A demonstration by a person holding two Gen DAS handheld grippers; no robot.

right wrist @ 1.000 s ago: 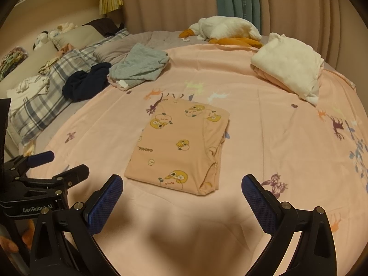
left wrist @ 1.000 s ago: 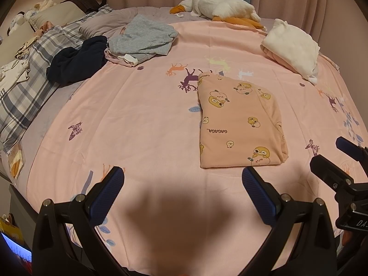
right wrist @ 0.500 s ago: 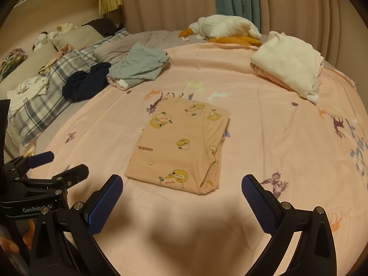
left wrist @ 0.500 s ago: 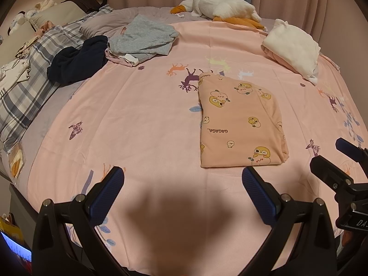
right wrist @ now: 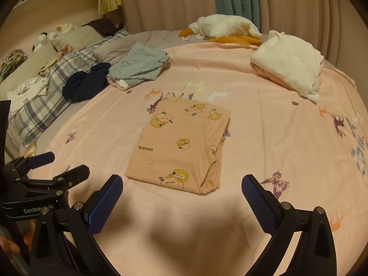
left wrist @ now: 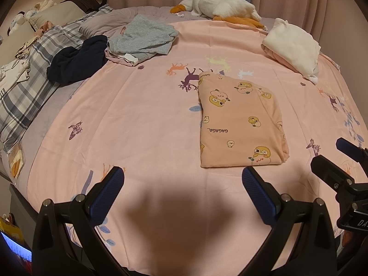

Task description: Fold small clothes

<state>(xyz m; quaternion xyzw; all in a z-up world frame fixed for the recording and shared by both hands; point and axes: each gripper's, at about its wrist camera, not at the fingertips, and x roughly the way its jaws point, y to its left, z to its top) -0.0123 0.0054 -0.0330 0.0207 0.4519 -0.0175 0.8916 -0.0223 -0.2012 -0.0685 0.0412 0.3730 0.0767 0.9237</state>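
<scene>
Pink bedsheet [left wrist: 142, 115], folded garment [left wrist: 239, 124] ahead-right of left gripper [left wrist: 182, 179], seemingly untouched

Dim, warm indoor light; soft shadows pool along the near edge, with strong fisheye bending and dark corners.

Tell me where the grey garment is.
The grey garment lies far left in both views, beside the navy garment, left of and beyond the folded duck-print garment.

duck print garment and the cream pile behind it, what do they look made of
Duck print garment: thin matte knit, likely cotton jersey; it lies flat with soft folded edges. Cream pile: thicker, fuzzy-looking, perhaps fleece or terry; it sits bulky with rounded folds. Neither is certain from looks alone.
</scene>
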